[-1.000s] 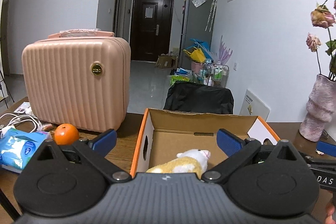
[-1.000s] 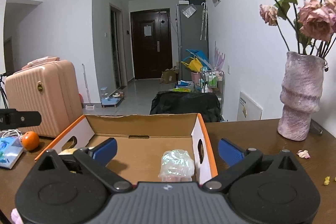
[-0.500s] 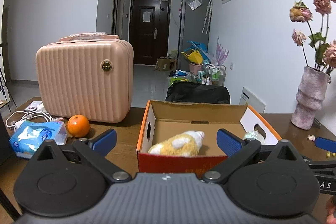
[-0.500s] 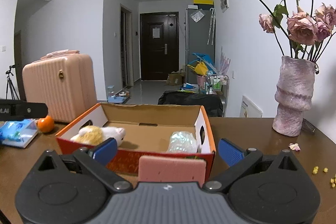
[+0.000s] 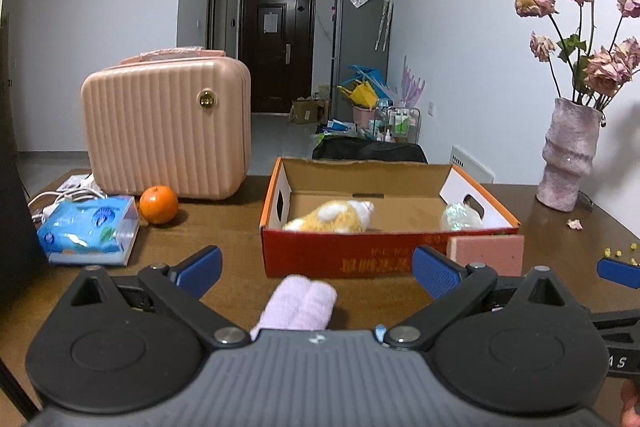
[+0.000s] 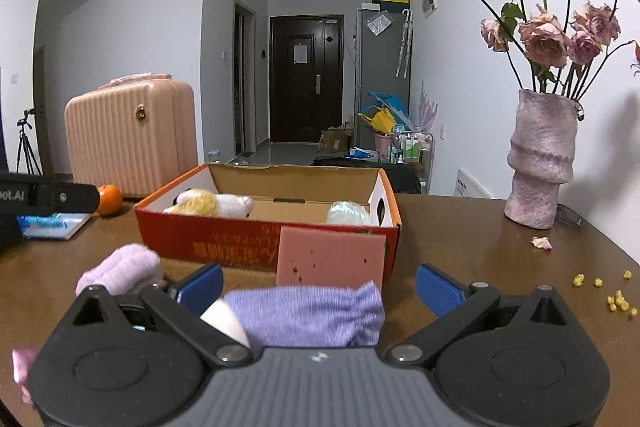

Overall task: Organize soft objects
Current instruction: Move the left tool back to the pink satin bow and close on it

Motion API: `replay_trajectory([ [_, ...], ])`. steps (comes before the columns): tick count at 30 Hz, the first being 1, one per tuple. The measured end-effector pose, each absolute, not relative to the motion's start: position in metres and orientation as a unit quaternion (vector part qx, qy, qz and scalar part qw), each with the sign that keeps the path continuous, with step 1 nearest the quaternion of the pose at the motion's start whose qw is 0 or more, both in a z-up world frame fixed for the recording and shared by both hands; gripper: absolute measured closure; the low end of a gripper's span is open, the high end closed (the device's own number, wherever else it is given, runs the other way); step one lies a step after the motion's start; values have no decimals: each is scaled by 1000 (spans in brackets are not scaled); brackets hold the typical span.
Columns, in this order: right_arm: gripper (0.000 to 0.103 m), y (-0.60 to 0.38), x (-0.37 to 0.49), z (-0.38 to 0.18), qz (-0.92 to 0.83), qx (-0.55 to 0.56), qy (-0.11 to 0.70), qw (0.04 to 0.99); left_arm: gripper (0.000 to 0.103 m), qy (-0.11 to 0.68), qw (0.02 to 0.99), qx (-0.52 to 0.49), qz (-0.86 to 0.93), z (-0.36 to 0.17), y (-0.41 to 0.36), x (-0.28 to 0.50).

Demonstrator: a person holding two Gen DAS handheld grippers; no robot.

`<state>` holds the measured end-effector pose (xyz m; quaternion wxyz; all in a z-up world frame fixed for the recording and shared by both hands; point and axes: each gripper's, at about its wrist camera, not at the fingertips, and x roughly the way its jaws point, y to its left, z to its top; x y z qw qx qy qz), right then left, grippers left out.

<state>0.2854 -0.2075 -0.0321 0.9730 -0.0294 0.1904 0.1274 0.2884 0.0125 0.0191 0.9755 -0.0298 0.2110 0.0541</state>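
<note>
Both tools are spread wide and grasp nothing. The left tool [image 5: 316,265] hovers over the pale pink rolled sock [image 5: 298,307], which lies on the table [image 5: 224,227] just in front of the shoe box [image 5: 340,259]. The right tool [image 6: 320,285] hovers over the purple sock [image 6: 312,315]; the pink sponge [image 6: 330,257] stands upright beyond it, against the front wall of the box.

Already in the box: the plush toy [image 6: 212,203] at its left end and a clear crinkled bag [image 6: 348,213] at its right end. Three soft items remain on the table, so the task appears about half complete.

Hazards, as judged from this position:
- The purple sock is limp. A grasp near one end is likely to leave the rest trailing, and the trailing part may catch the box rim or tip the sponge.
- The sponge is balanced on edge. Contact from either finger may knock it flat.
- The box is light cardboard. A push against its front wall may slide it toward the vase [image 6: 540,163].
- The two tools work close together, so simultaneous reaches may collide.
</note>
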Motion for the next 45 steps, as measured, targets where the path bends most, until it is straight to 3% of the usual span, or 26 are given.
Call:
replay_trajectory([
  [21, 0, -226, 211, -52, 120, -25, 192, 974, 0, 262, 963, -40, 40, -11, -4, 218],
  [30, 0, -235, 211, -57, 117, -10, 205, 972, 0, 330, 942, -13, 53, -38, -18, 225],
  [45, 0, -235, 218, -64, 121, -5, 224, 967, 0, 365, 928, -21, 74, -74, -13, 252],
])
